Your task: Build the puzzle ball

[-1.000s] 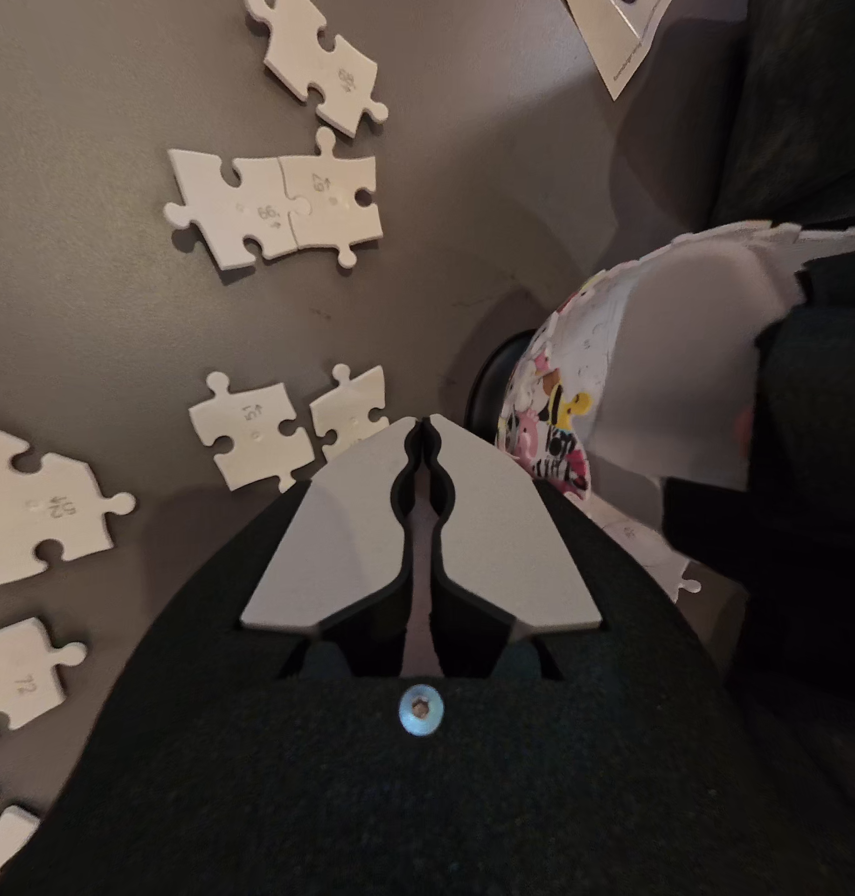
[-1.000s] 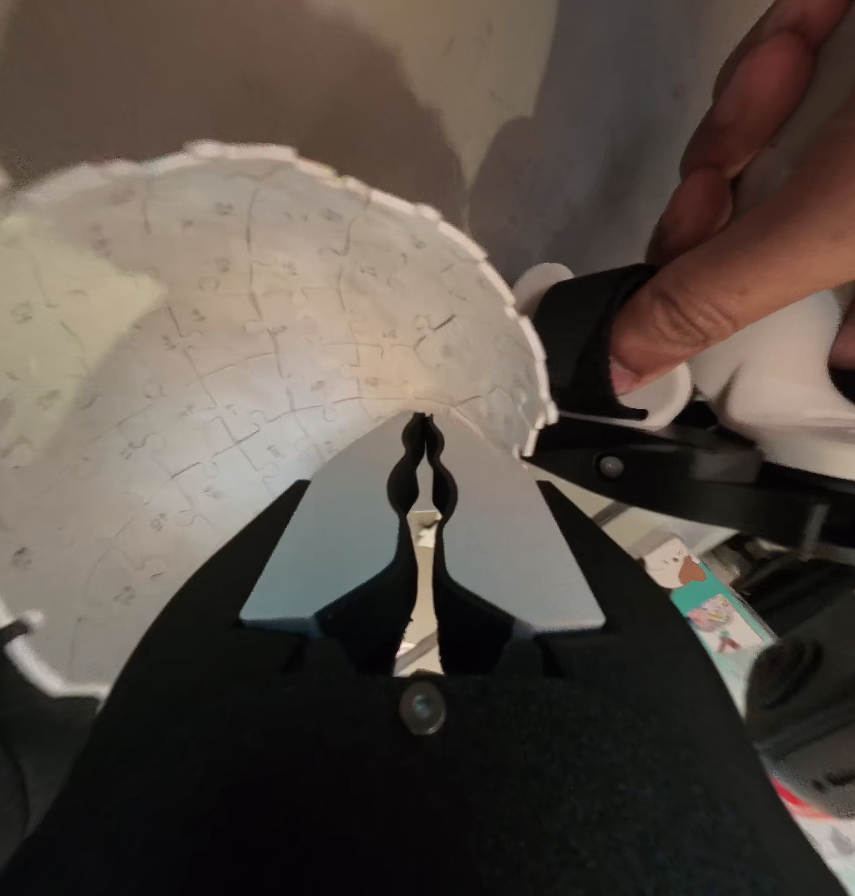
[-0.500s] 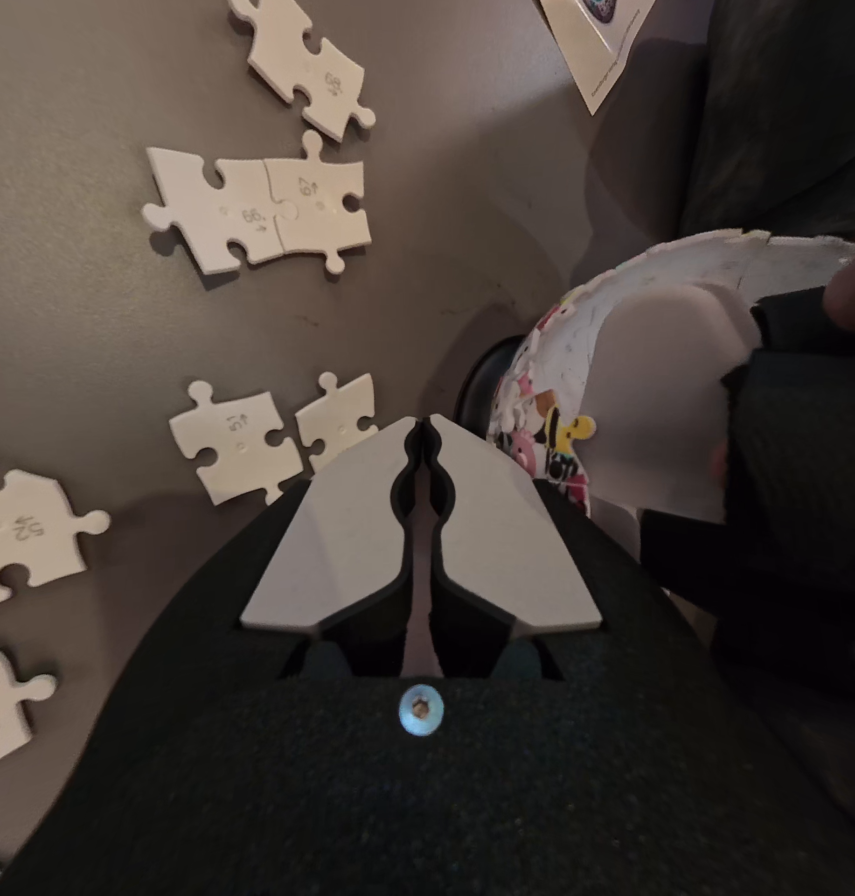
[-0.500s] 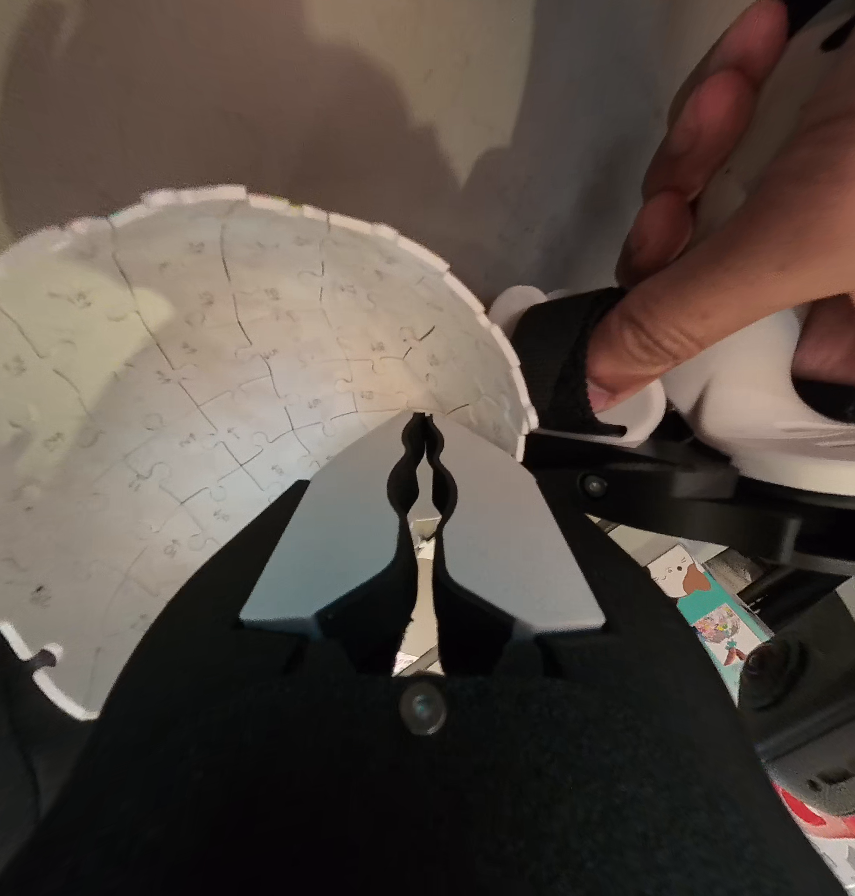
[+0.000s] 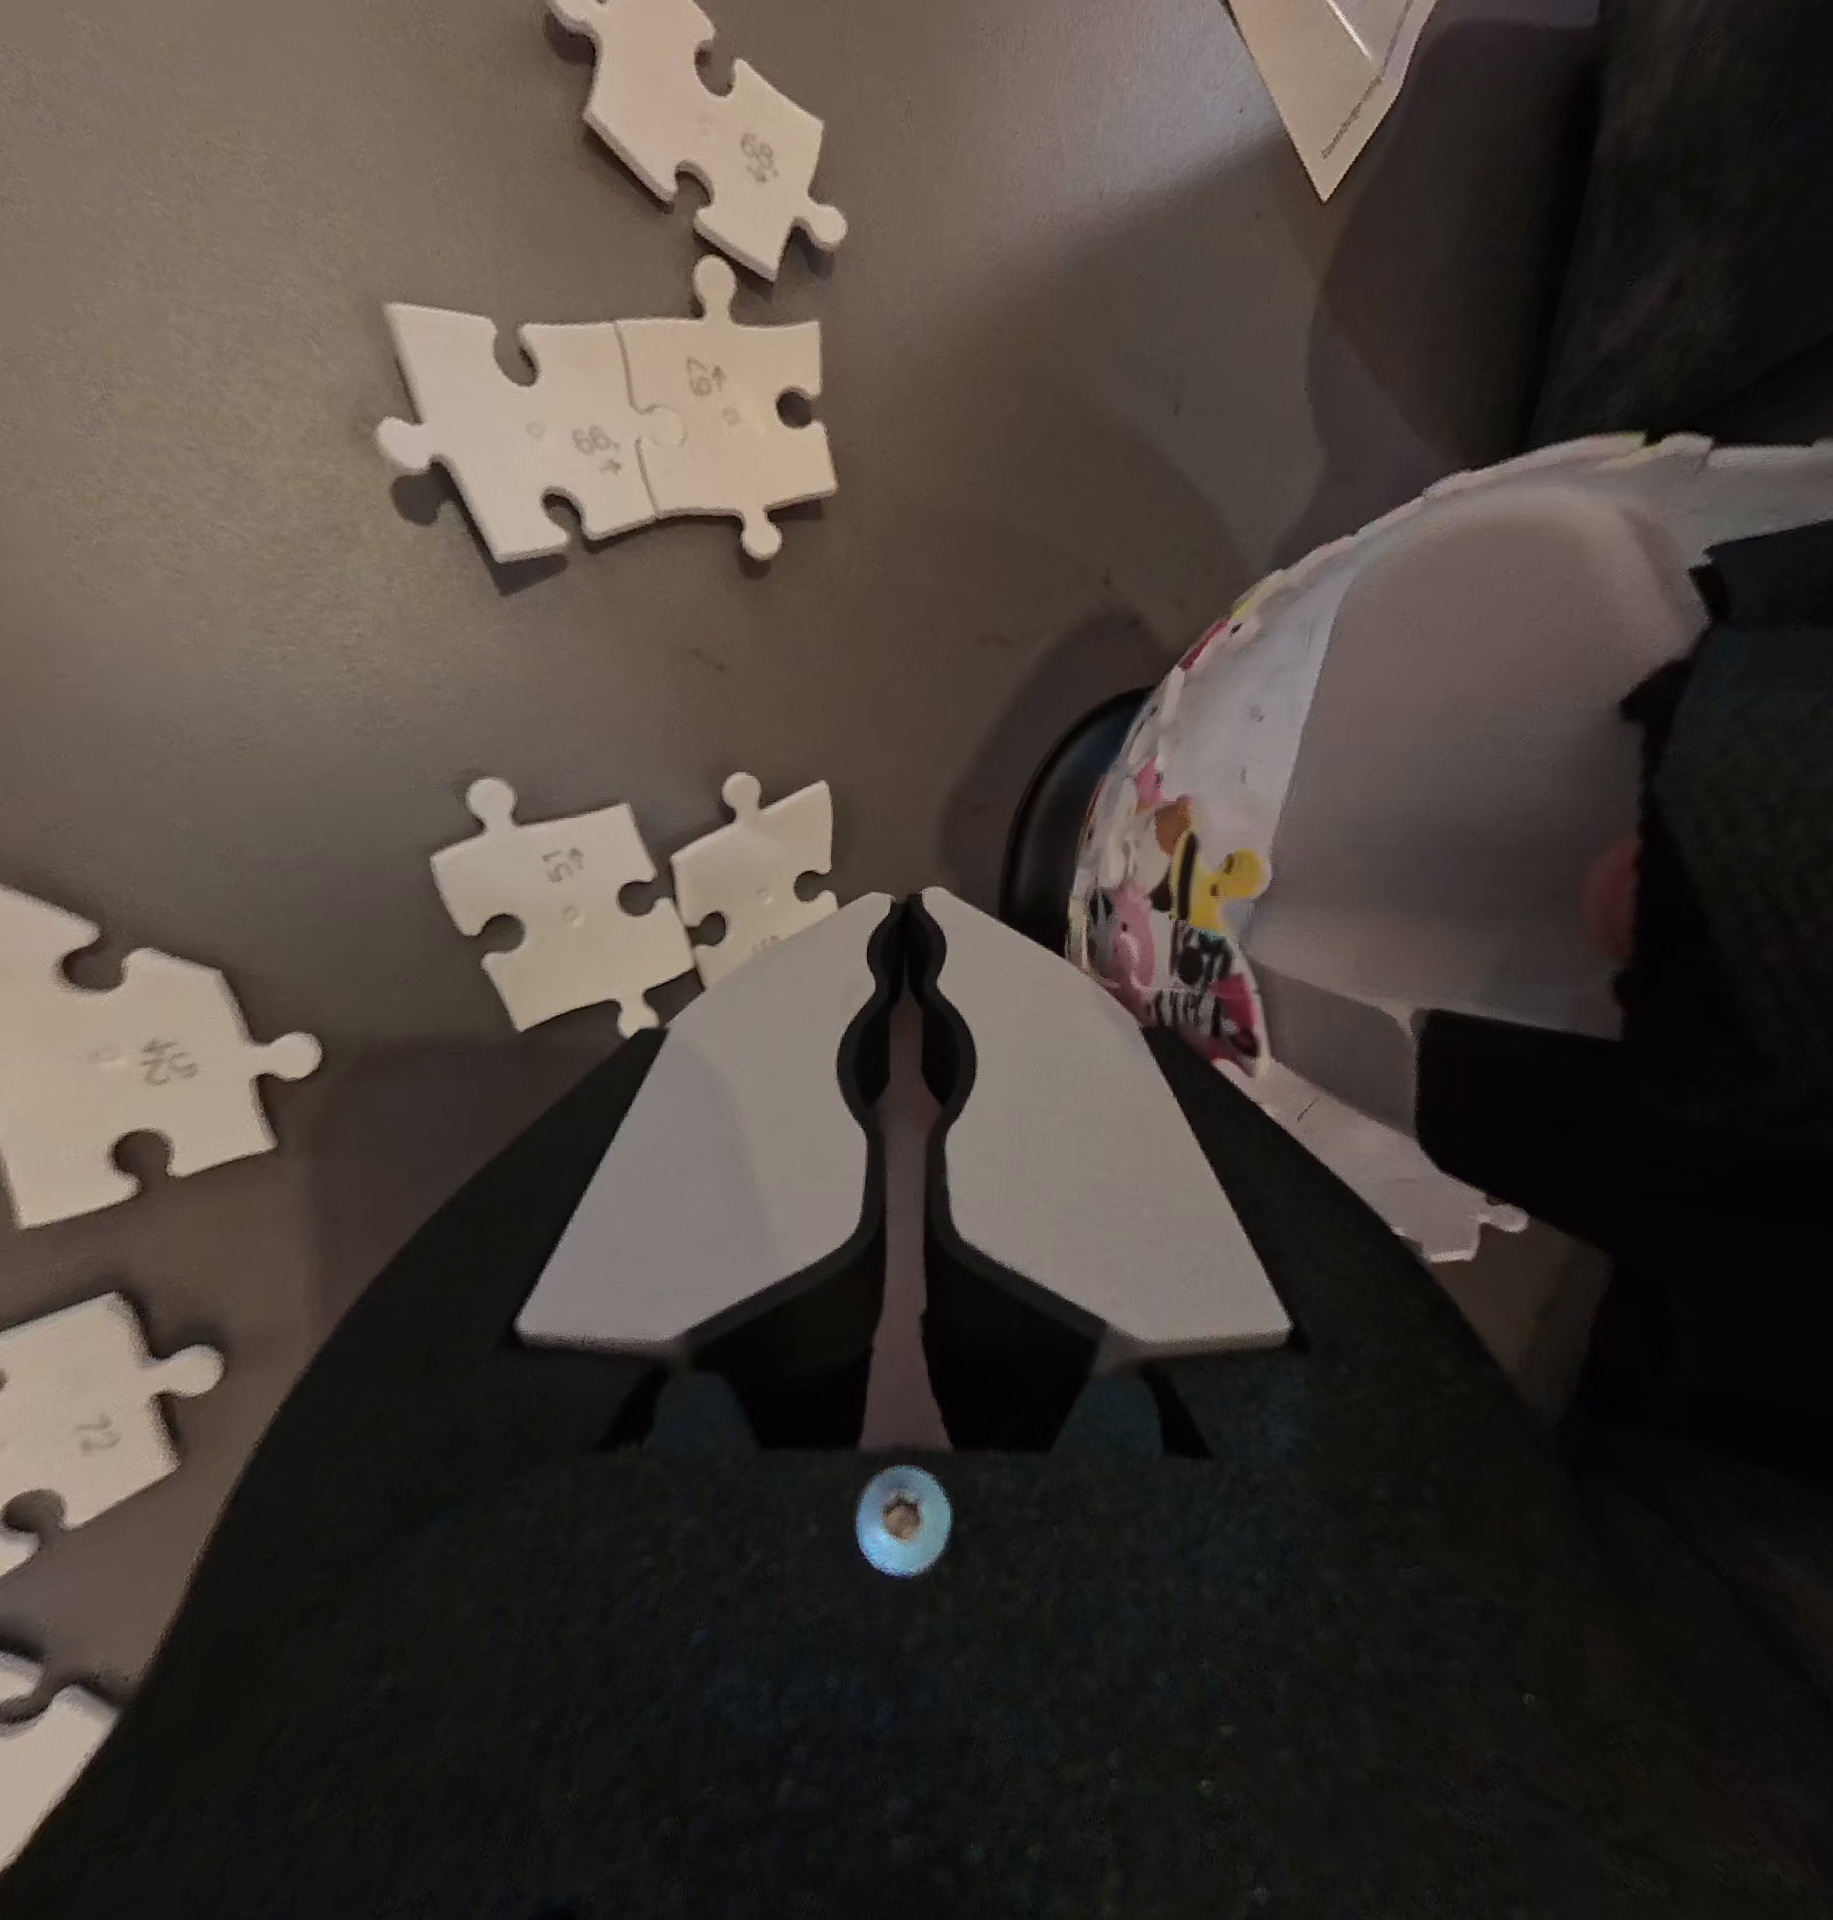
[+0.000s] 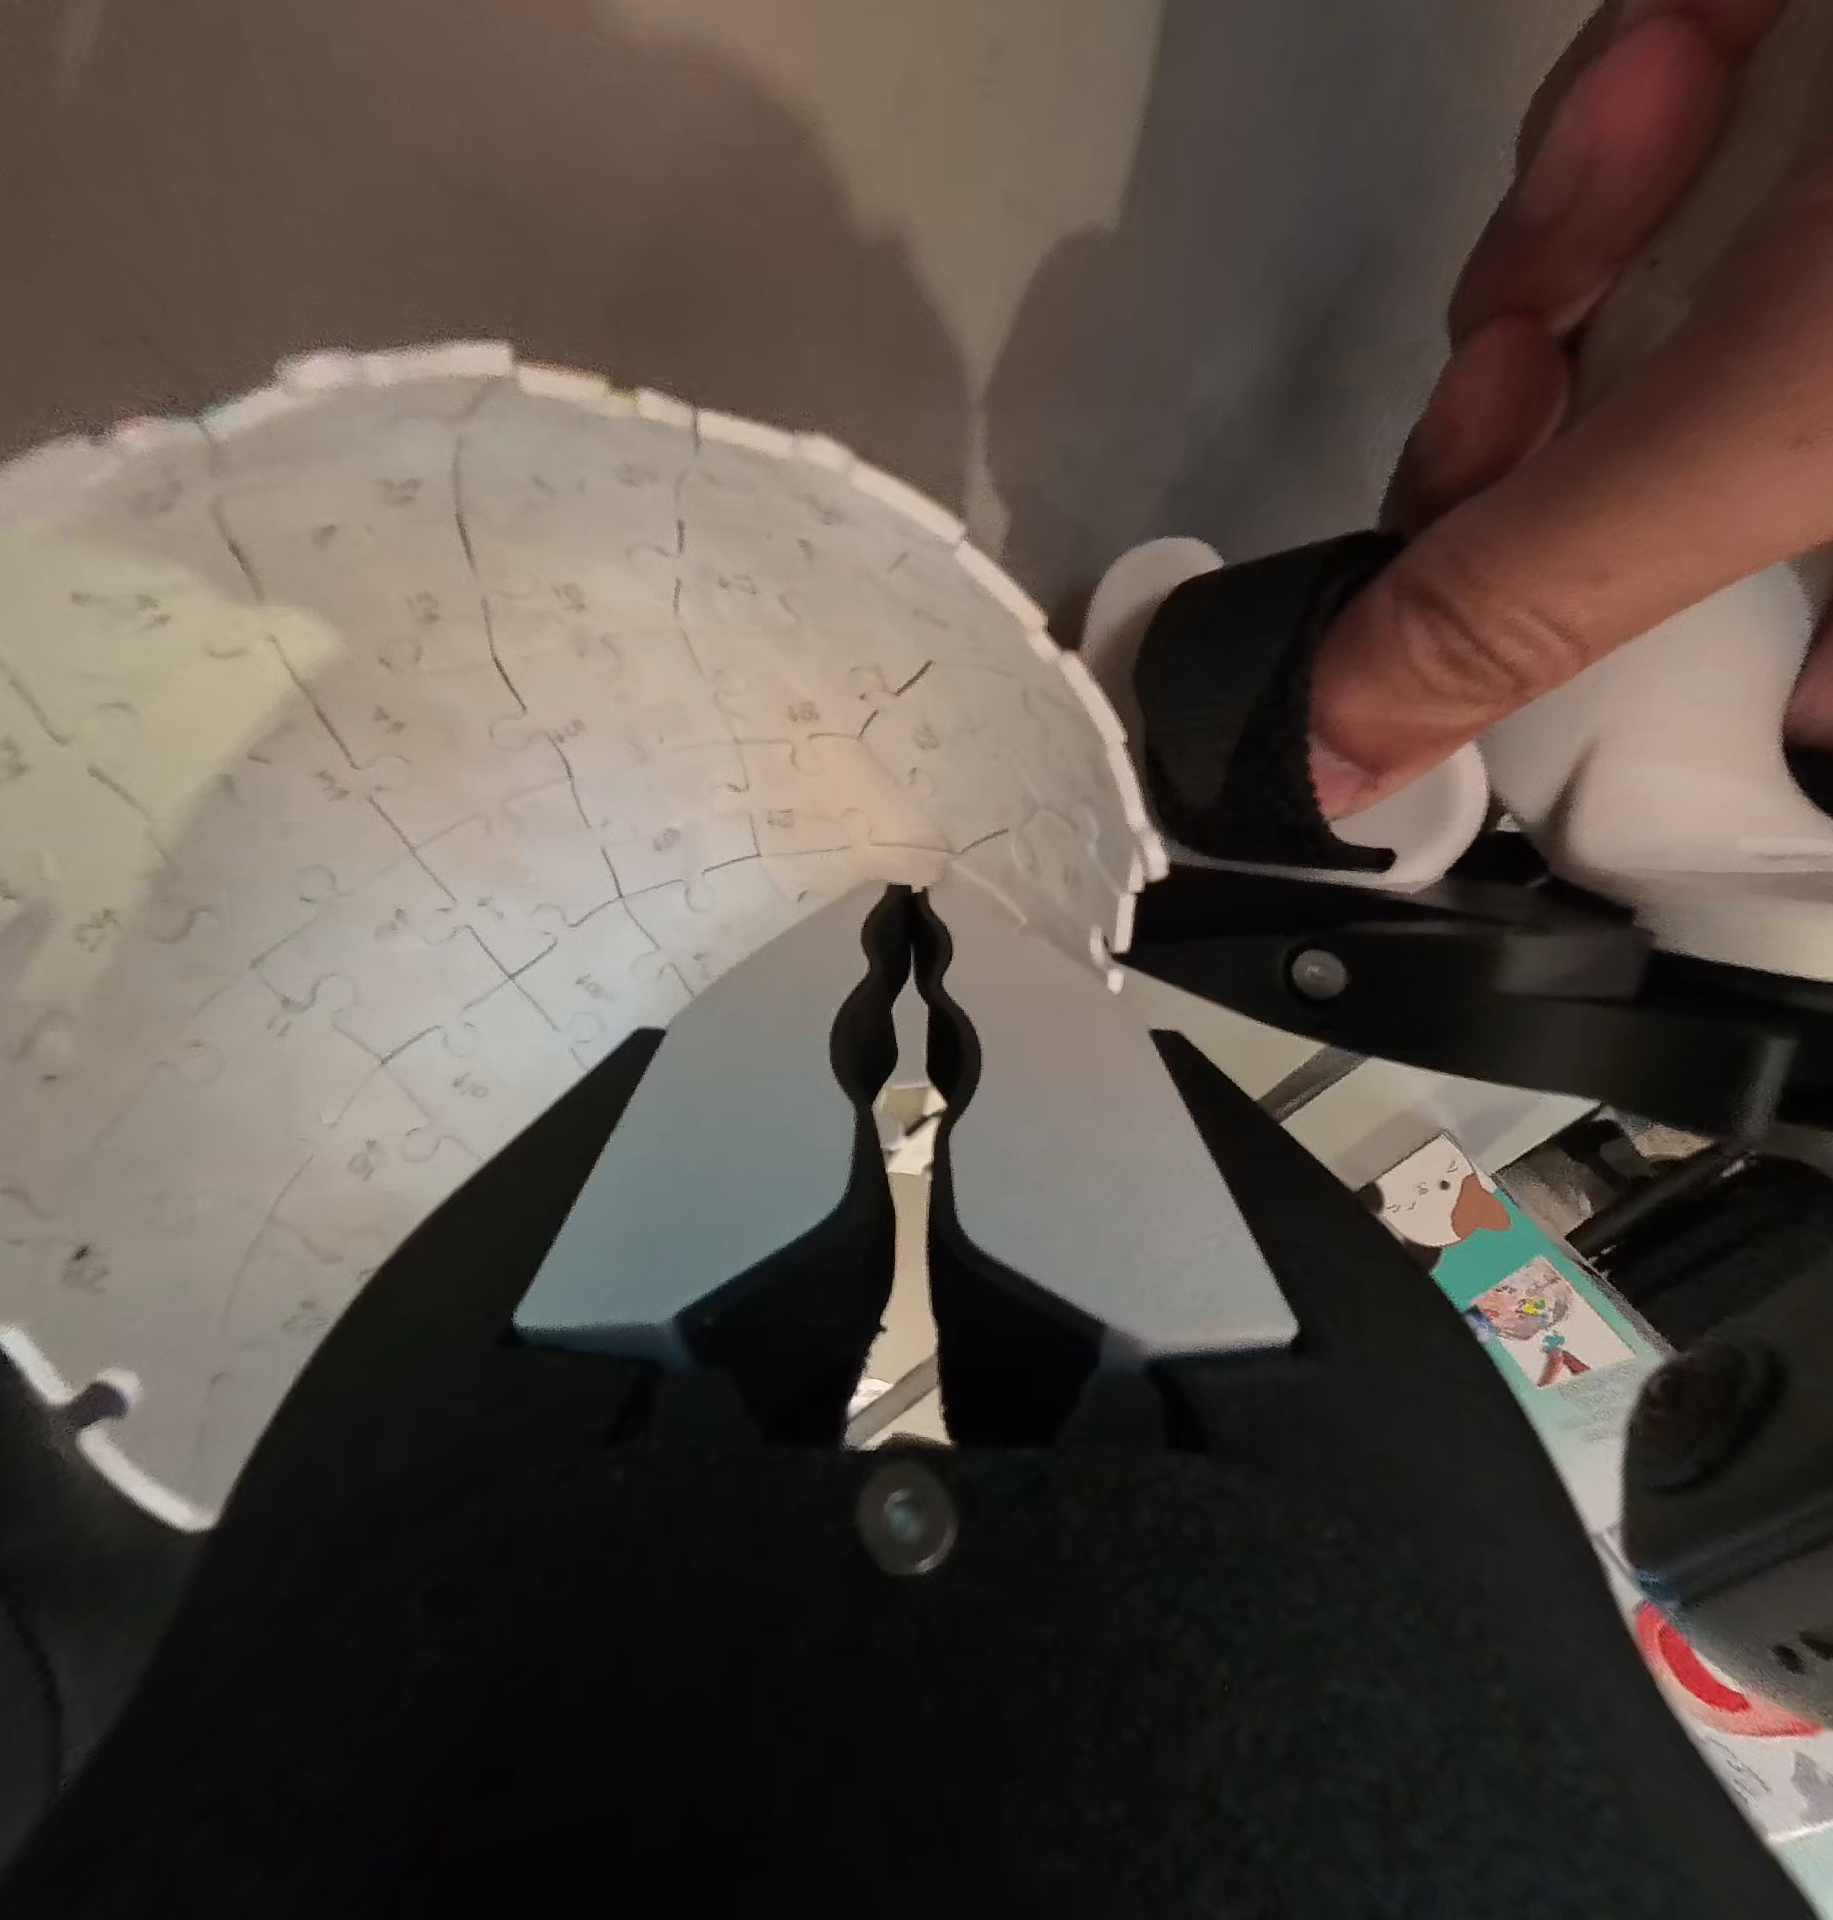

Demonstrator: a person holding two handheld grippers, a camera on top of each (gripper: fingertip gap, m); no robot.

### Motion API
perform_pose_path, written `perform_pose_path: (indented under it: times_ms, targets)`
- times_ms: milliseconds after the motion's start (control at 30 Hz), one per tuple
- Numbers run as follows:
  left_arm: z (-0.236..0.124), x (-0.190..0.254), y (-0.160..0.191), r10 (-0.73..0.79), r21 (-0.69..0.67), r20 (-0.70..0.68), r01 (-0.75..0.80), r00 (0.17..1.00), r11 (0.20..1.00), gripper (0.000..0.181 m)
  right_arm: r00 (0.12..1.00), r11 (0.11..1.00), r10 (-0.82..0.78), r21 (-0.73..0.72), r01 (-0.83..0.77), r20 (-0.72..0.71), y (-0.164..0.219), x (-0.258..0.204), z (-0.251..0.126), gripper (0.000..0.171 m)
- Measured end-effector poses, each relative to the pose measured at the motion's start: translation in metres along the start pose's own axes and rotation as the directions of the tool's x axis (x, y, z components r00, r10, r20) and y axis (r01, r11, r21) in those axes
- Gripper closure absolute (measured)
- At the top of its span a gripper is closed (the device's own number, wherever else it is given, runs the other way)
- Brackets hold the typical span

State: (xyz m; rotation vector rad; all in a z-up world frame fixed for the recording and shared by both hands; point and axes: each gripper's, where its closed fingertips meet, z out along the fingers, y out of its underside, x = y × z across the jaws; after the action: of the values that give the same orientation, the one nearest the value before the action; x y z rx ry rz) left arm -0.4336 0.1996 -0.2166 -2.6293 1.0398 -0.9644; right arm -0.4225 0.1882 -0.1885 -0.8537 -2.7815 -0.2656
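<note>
In the left wrist view, the left gripper (image 5: 908, 914) hangs over the grey counter (image 5: 216, 520). Its jaws are closed together at the tips and hold nothing. Loose white puzzle pieces lie face down on the counter. A joined pair (image 5: 621, 436) lies toward the far side, with a single piece (image 5: 714, 135) beyond it. Two more pieces (image 5: 569, 914) lie just beside the jaw tips, and the right one is partly hidden behind them. Other pieces (image 5: 112, 1081) lie near the left edge of the view. At the right, the half-built puzzle ball (image 5: 1182, 935) shows its coloured outer side. It seems to sit on a dark round stand (image 5: 1047, 821). A blurred patch covers part of it. A white card (image 5: 1327, 73) lies at the far right of the counter.

In the right wrist view, the right gripper (image 6: 910, 904) has its jaws closed, tips together, at the lower rim of the ball shell (image 6: 476, 779). I cannot tell if they pinch the rim. The white inner side of the shell faces the camera. At the right, a hand (image 6: 1577, 468) holds the other gripper (image 6: 1411, 935), which touches the edge of the shell. A colourful box (image 6: 1514, 1288) lies below.
</note>
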Motion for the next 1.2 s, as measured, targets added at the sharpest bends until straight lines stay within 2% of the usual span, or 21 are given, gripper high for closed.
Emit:
perform_pose_path:
  times_ms: [100,233,367,467,567,633,733,833,900,1067,1200]
  targets:
    - [-0.006,-0.007,0.002,-0.008,0.002,0.035,0.008,0.999,1.0,0.181,1.0,1.0,-0.006,0.002,0.006,0.015,0.001,-0.003,0.0,0.171]
    - [-0.007,-0.009,0.003,-0.005,0.003,0.048,0.004,0.999,1.0,0.181,1.0,0.997,0.004,0.079,-0.005,0.022,-0.002,-0.004,-0.014,0.171]
    - [-0.014,-0.007,0.003,0.0,0.0,0.063,0.0,0.998,1.0,0.181,0.998,0.961,0.061,0.269,-0.062,0.011,-0.007,0.009,-0.044,0.171]
    - [-0.031,-0.007,-0.002,-0.022,0.053,0.089,0.018,0.996,0.998,0.181,0.983,0.896,0.158,0.405,-0.181,0.089,-0.003,0.02,-0.058,0.17]
    - [-0.053,-0.011,-0.002,-0.056,0.104,0.149,0.04,0.987,0.994,0.181,0.943,0.841,0.25,0.433,-0.324,0.221,0.002,0.026,-0.059,0.14]
    - [-0.067,-0.013,0.0,-0.088,0.14,0.189,0.062,0.978,0.988,0.176,0.899,0.801,0.283,0.433,-0.413,0.334,0.004,0.024,-0.056,0.131]
    - [-0.082,-0.009,0.001,-0.135,0.217,0.233,0.084,0.963,0.973,0.168,0.806,0.778,0.334,0.339,-0.529,0.489,0.015,0.016,-0.044,0.128]
    - [-0.085,0.008,-0.004,-0.149,0.298,0.234,0.075,0.961,0.952,0.161,0.772,0.774,0.39,0.276,-0.57,0.502,0.03,0.016,-0.029,0.134]
    - [-0.081,0.021,-0.009,-0.128,0.327,0.225,0.049,0.966,0.944,0.159,0.74,0.759,0.378,0.272,-0.592,0.557,0.029,0.01,-0.027,0.147]
    - [-0.064,0.031,-0.022,-0.039,0.264,0.302,-0.044,0.952,0.964,0.155,0.724,0.764,0.366,0.257,-0.592,0.584,0.029,0.003,-0.015,0.152]
    - [-0.05,0.037,-0.028,0.005,0.192,0.26,-0.057,0.966,0.98,0.155,0.723,0.765,0.361,0.256,-0.591,0.589,0.023,0.001,-0.008,0.15]
